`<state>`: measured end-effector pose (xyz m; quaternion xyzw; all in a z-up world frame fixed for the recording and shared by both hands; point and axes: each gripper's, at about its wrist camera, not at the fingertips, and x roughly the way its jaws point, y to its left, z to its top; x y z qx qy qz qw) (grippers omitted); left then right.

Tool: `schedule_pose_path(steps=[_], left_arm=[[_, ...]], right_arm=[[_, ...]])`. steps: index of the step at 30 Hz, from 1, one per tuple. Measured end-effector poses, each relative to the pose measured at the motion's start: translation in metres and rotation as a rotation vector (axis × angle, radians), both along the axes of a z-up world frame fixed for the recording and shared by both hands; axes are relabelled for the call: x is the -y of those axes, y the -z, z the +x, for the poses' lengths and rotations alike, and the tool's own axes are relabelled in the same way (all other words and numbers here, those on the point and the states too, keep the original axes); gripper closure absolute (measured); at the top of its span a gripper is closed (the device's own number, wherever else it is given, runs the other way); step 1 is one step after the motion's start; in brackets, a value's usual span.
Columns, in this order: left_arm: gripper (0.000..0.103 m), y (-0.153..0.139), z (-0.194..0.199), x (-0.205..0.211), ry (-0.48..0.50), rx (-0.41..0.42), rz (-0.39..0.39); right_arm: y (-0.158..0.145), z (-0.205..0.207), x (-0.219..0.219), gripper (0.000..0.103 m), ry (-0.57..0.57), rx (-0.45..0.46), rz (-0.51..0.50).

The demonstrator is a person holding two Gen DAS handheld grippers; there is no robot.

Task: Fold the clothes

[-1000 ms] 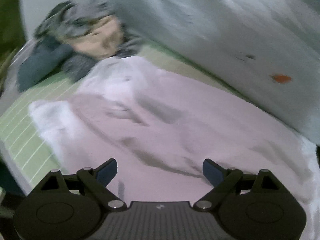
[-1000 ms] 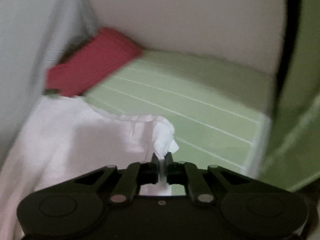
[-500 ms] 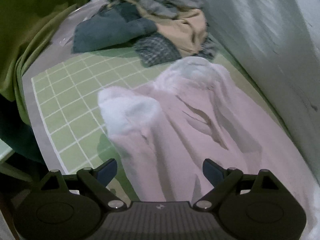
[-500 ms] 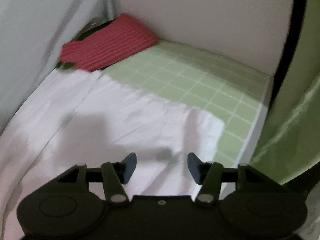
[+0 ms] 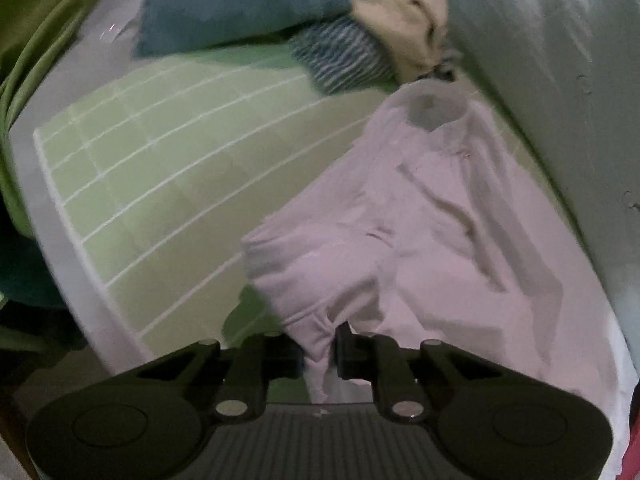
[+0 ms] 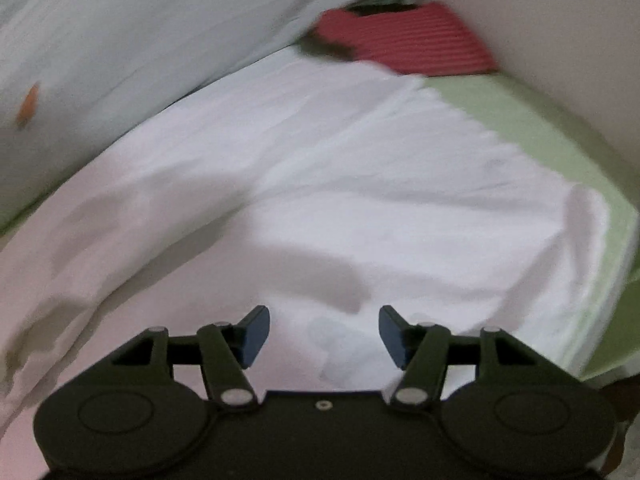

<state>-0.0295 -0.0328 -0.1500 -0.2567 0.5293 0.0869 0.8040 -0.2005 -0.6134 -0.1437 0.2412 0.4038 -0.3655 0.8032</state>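
Pale pink cloth is the item at risk: the pink shirt (image 5: 448,216) lies spread on the green grid mat (image 5: 160,184), its collar toward the wall. Your left gripper (image 5: 320,344) is closing on a bunched fold at the sleeve end, fabric already pinched between the jaws. The bite looks thin; a quick pull could slip it free or drag the whole shirt askew instead of folding it.

Your right gripper (image 6: 324,334) hangs over the shirt body with jaws apart and nothing between them, so nothing pins the cloth down.

Beyond the collar sits a heap of unfolded clothes (image 5: 288,20); a long sweep could snag it. At the shirt's far hem, a red ribbed garment (image 6: 404,40) crowds the corner.
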Motion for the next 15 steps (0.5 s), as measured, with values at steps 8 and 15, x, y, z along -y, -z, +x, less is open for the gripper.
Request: schedule_pose_path(steps=[8,15], left_arm=[[0.061,-0.012,0.005,-0.014,0.127,-0.050,0.030],[0.020,-0.059,0.026,-0.009,0.276,0.193,0.207]], right_arm=[[0.007,0.057,-0.057,0.040,-0.173,-0.039,0.001],[0.020,0.072,-0.075,0.017,-0.183,-0.063,0.011]])
